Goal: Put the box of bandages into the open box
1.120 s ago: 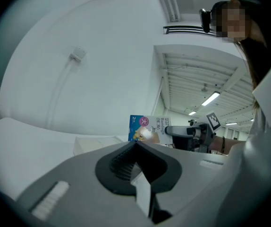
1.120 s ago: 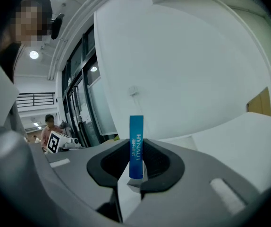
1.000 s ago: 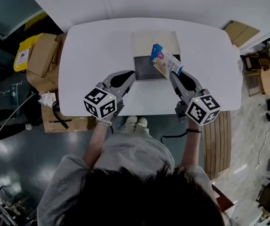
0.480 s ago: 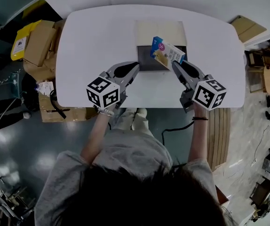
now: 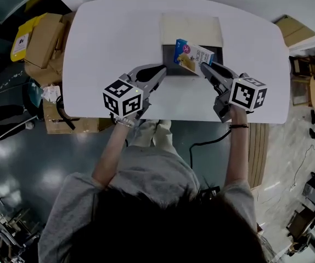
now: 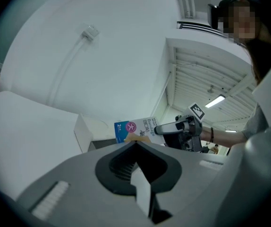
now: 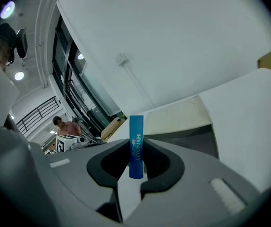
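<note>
1. The person's dark hair [image 5: 163,229] blocks the bottom of the head view.
2. The left gripper [image 5: 160,70] is closed and empty, beside the open box [image 5: 191,29].
3. The right gripper [image 5: 203,66] clamps the box of bandages [image 5: 193,55], which is tilted over the open box and hides part of its dark inside. Contact there is unclear.
4. The white counter [image 5: 113,37] carries them. Cardboard cartons [image 5: 42,43] sit on the dark floor at its left.

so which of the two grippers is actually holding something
The right gripper: its jaws pinch the blue bandage box over the open box. The left gripper has its jaws shut together with nothing between them.
</note>
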`<act>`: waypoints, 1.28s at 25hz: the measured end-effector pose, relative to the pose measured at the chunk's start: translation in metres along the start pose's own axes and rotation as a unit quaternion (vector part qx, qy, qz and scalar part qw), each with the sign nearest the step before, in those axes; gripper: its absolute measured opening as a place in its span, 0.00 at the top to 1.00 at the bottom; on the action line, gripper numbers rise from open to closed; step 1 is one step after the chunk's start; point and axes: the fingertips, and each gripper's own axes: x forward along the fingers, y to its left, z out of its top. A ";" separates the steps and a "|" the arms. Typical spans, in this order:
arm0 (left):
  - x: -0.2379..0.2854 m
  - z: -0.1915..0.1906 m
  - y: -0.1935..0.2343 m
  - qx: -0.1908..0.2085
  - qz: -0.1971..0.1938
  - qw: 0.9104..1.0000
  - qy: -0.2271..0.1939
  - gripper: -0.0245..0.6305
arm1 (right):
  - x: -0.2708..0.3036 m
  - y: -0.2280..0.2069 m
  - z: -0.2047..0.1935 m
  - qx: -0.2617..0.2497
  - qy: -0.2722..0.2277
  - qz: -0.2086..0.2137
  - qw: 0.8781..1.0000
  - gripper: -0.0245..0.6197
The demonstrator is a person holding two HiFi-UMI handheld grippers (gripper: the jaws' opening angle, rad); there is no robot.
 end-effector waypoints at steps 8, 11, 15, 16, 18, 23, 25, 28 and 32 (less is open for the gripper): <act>0.004 -0.014 0.010 -0.012 0.000 1.000 0.012 0.97 | 0.020 -0.018 -0.018 0.035 0.065 0.008 0.997 0.82; 0.010 -0.017 0.006 -0.015 -0.001 1.000 0.016 0.97 | 0.024 -0.025 -0.021 0.057 0.092 0.011 0.994 0.82; 0.016 -0.021 0.005 -0.019 -0.002 1.000 0.022 0.97 | 0.032 -0.034 -0.022 0.086 0.122 0.017 0.989 0.82; 0.017 -0.022 0.005 -0.021 -0.003 1.000 0.023 0.97 | 0.033 -0.036 -0.023 0.092 0.129 0.017 0.987 0.82; 0.019 -0.023 0.005 -0.023 -0.002 0.999 0.024 0.97 | 0.037 -0.039 -0.024 0.105 0.140 0.019 0.984 0.82; 0.022 -0.029 0.005 -0.026 -0.002 0.999 0.027 0.97 | 0.045 -0.048 -0.028 0.139 0.164 0.021 0.976 0.82; 0.023 -0.030 0.004 -0.028 -0.001 0.999 0.028 0.97 | 0.047 -0.051 -0.028 0.153 0.169 0.023 0.974 0.82; 0.025 -0.031 0.005 -0.029 0.000 0.999 0.028 0.97 | 0.049 -0.055 -0.027 0.171 0.173 0.026 0.970 0.82; 0.025 -0.032 0.007 -0.033 0.000 0.999 0.029 0.97 | 0.052 -0.058 -0.028 0.191 0.181 0.025 0.964 0.82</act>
